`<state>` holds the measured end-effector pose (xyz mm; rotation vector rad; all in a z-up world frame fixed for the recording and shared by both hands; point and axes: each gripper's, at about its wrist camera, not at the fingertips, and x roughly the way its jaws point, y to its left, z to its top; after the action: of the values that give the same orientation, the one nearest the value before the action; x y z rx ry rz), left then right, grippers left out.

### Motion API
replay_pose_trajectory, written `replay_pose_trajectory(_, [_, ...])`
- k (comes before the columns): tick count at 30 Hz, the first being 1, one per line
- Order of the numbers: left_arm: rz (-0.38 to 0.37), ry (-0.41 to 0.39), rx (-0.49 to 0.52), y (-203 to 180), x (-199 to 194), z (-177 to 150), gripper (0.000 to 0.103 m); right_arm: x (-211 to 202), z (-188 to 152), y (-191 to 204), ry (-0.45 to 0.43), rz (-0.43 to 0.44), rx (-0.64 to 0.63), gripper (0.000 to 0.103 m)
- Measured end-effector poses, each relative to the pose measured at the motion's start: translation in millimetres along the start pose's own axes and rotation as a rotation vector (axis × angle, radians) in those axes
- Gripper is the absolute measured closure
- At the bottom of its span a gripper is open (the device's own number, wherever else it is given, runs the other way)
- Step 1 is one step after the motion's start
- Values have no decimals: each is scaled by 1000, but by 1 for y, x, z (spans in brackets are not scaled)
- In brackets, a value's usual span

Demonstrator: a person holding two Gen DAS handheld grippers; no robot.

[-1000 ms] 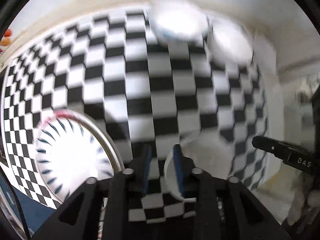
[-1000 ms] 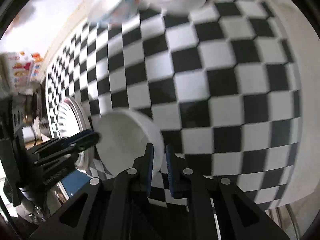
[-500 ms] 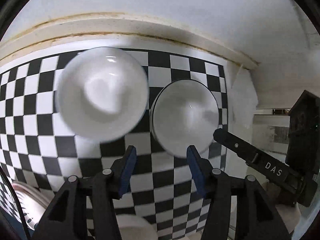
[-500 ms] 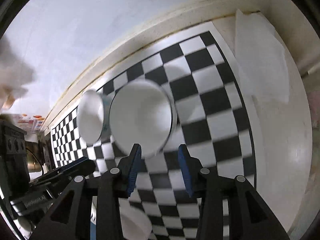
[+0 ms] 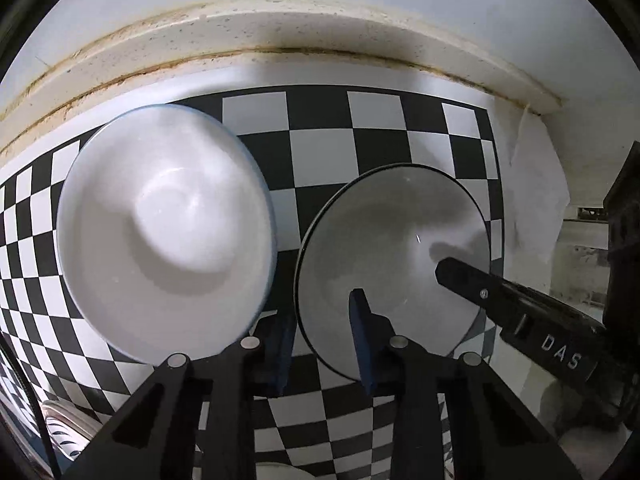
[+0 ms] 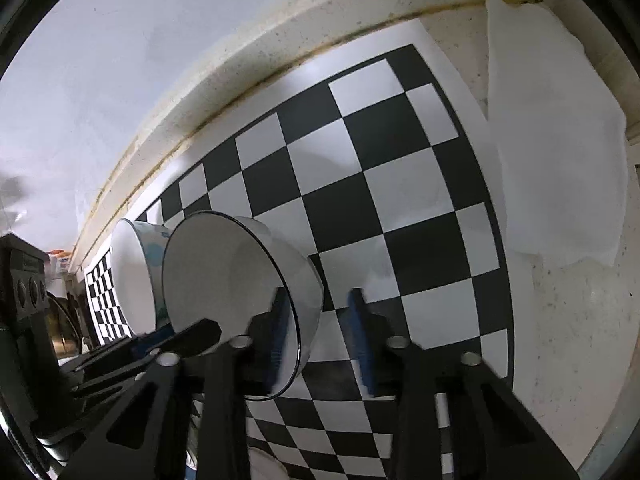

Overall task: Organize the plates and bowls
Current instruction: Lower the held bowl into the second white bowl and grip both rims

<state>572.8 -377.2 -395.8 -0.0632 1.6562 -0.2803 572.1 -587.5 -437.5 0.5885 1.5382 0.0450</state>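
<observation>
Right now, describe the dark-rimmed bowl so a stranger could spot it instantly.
Find the black-and-white checkered mat below the stained wall ledge. Two white bowls sit side by side at its far end. Take the right one, the white bowl with a thin black rim; its neighbour, the white bowl with a pale blue rim, sits left.

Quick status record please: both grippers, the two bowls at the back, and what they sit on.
left gripper: open, fingers straddle the near rim of the dark-rimmed bowl
right gripper: open, left finger inside the same bowl's rim, right finger outside
blue-rimmed bowl: free, beside the dark-rimmed bowl
surface: checkered mat on the counter
</observation>
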Motion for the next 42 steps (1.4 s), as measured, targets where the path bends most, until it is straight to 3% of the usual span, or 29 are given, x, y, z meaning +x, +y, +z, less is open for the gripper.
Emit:
replay_pose_trajectory(3, [14,-11,6,-2,1,-1,81,4,-2,4,4,-4,-17,90])
replay_pose_trajectory(10, [27,-34,26,-12,-1,-11,82,2,-11,13,-19,-43,-50,92])
replay_pose_trajectory(20, [25,-102,83,-17,-43,-42,82,-20,-37,16,-45,-28,-71,92])
replay_pose_trajectory(32, [1,-170,125,4,-97,-104,82,-68,-109,40,-108,16,-112,92])
replay_pose_trajectory(42, [-27,-150,148,38,-110,-174,82,-82,-197,65,-116,28,-138,91])
